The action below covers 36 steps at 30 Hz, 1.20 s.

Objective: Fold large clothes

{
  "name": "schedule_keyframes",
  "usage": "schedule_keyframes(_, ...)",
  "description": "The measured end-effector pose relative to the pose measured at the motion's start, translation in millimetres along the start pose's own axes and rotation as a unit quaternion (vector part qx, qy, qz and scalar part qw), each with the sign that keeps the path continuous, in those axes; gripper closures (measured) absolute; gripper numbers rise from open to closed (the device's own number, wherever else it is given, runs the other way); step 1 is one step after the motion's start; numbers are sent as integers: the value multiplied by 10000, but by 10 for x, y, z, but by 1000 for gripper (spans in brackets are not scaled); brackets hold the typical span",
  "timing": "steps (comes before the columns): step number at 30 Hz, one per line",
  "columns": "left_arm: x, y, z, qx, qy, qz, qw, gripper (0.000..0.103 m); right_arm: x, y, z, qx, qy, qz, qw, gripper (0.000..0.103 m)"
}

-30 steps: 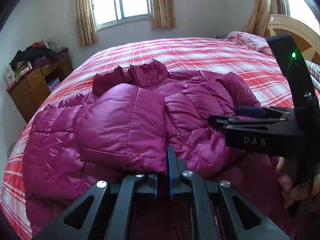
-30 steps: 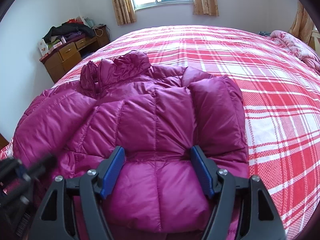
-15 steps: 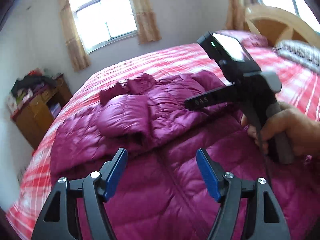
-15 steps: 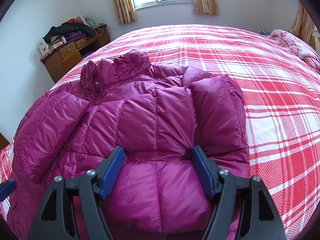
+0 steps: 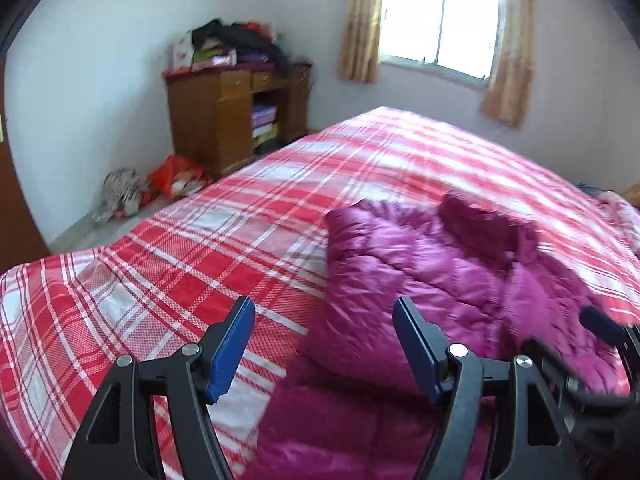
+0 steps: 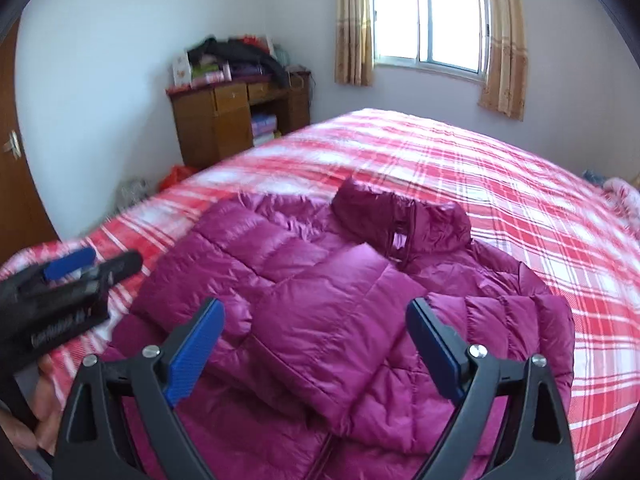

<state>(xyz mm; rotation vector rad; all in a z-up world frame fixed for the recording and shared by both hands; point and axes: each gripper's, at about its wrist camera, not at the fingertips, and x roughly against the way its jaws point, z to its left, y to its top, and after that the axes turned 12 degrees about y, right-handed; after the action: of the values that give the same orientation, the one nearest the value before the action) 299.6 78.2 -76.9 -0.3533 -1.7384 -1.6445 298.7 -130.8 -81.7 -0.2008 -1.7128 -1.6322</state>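
A magenta puffer jacket [image 6: 340, 312] lies flat on the red plaid bed [image 6: 520, 208], both sleeves folded in over its front, collar [image 6: 404, 216] toward the window. My right gripper [image 6: 316, 344] is open and empty, held above the jacket's lower half. My left gripper [image 5: 324, 344] is open and empty, over the jacket's left edge [image 5: 420, 280] and the bedspread [image 5: 200, 256]. The left gripper also shows at the left of the right wrist view [image 6: 68, 276]. Part of the right gripper shows at the right edge of the left wrist view [image 5: 600, 344].
A wooden desk [image 6: 236, 120] piled with clothes and boxes stands by the far wall, left of the window [image 6: 432, 28]. Bags [image 5: 160, 184] lie on the floor beside the bed. A brown door [image 6: 16, 160] is at the left.
My left gripper let go of the left sleeve, opened, and swung left toward the bed's left side. The right gripper stayed open and turned left, now seeing the whole jacket.
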Motion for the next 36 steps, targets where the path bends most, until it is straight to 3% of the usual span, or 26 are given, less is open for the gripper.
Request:
schedule_keyframes(5, -359, -207, -194, -468, 250, 395, 9978, 31, -236, -165, -221, -158, -481, 516, 9974, 15)
schedule_keyframes(10, -421, -371, -210, -524, 287, 440, 9972, 31, 164, -460, -904, -1271, -737, 403, 9883, 15)
schedule_keyframes(15, -454, -392, -227, -584, 352, 462, 9966, 31, 671, -793, -1424, -2150, -1576, 281, 9634, 18)
schedule_keyframes(17, -455, -394, -246, -615, 390, 459, 9963, 31, 841, -757, -1437, -2322, -1404, -4, 9625, 22)
schedule_keyframes(19, -466, -397, -267, -662, 428, 468, 9958, 31, 902, -587, -1331, -2117, -1165, -273, 9700, 22)
schedule_keyframes(23, -480, -393, -272, -650, 485, 490, 9955, 26, 637, -235, -1065, -1501, -783, -410, 9847, 27)
schedule_keyframes(25, -494, -393, -246, -591, 491, 538, 9956, 23, 353, -163, -1042, -1366, -796, -171, 9873, 40)
schedule_keyframes(27, -511, -392, -222, -541, 450, 576, 9959, 23, 41, -174, -1088, -1399, -748, 288, 9869, 67)
schedule_keyframes(30, -526, -396, -213, -514, 401, 610, 9960, 21, -222, -377, -1185, -1643, -628, 691, 9820, 68)
schedule_keyframes(36, -533, -400, -256, -592, 536, 589, 9951, 18, -244, -483, -1259, -1711, -484, 649, 9819, 67)
